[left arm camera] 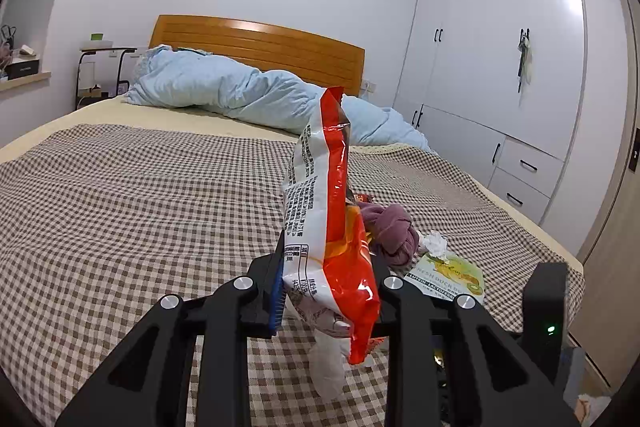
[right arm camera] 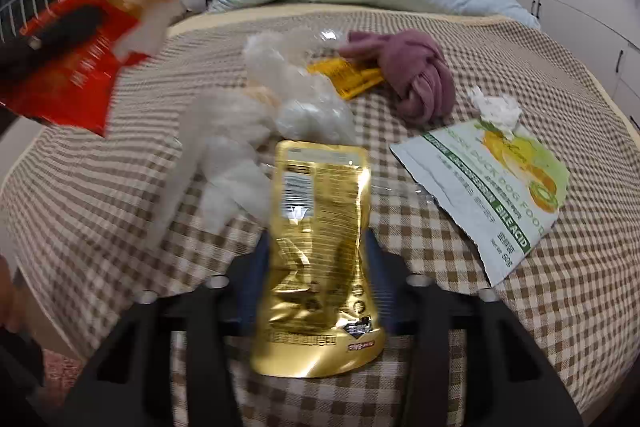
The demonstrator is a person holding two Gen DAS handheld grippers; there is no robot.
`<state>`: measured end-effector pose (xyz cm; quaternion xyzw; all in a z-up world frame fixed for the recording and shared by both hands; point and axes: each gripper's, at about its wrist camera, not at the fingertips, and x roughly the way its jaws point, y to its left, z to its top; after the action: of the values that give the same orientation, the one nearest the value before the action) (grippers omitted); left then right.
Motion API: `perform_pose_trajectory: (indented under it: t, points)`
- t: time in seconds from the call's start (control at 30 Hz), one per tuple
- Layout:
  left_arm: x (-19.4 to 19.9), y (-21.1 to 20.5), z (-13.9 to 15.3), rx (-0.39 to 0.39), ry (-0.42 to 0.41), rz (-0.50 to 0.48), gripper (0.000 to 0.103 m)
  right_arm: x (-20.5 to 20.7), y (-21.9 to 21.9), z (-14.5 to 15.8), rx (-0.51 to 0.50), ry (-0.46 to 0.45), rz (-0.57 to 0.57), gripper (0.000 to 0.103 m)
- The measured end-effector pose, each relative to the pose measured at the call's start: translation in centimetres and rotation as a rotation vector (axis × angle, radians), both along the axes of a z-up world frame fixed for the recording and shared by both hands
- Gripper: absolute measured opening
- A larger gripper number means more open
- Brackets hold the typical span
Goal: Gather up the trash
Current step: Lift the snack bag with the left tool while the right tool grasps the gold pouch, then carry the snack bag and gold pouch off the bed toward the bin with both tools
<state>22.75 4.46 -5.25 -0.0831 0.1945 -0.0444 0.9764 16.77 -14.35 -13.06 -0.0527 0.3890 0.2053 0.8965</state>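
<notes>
My left gripper (left arm camera: 328, 259) is shut on a red-and-white snack bag (left arm camera: 320, 187), which stands up from its jaws above the bed; the same bag shows blurred at the upper left of the right wrist view (right arm camera: 80, 59). My right gripper (right arm camera: 316, 251) is shut on a gold foil pouch (right arm camera: 316, 195), its pads pressing the pouch's waist just above the checked bedcover (right arm camera: 560, 287). Beyond it lie crumpled clear plastic (right arm camera: 296, 95), a yellow packet (right arm camera: 348, 75), a crumpled white tissue (right arm camera: 496, 109) and a white-and-green dog food bag (right arm camera: 492, 187).
A knotted purple cloth (right arm camera: 416, 75) lies among the trash. A pale blue duvet (left arm camera: 224, 91) is bunched at the wooden headboard (left arm camera: 260, 47). White wardrobes (left arm camera: 500, 47) stand along the right of the bed. A small side table (left arm camera: 104, 67) stands at the far left.
</notes>
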Motion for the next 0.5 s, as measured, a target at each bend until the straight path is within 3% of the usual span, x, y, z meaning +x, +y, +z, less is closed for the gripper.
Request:
perform_pose_trajectory:
  t: [0.5]
  points:
    - [0.0,0.1,0.1,0.003,0.002,-0.006,0.024,0.0,-0.9,1.5,0.027,-0.038,-0.01,0.038]
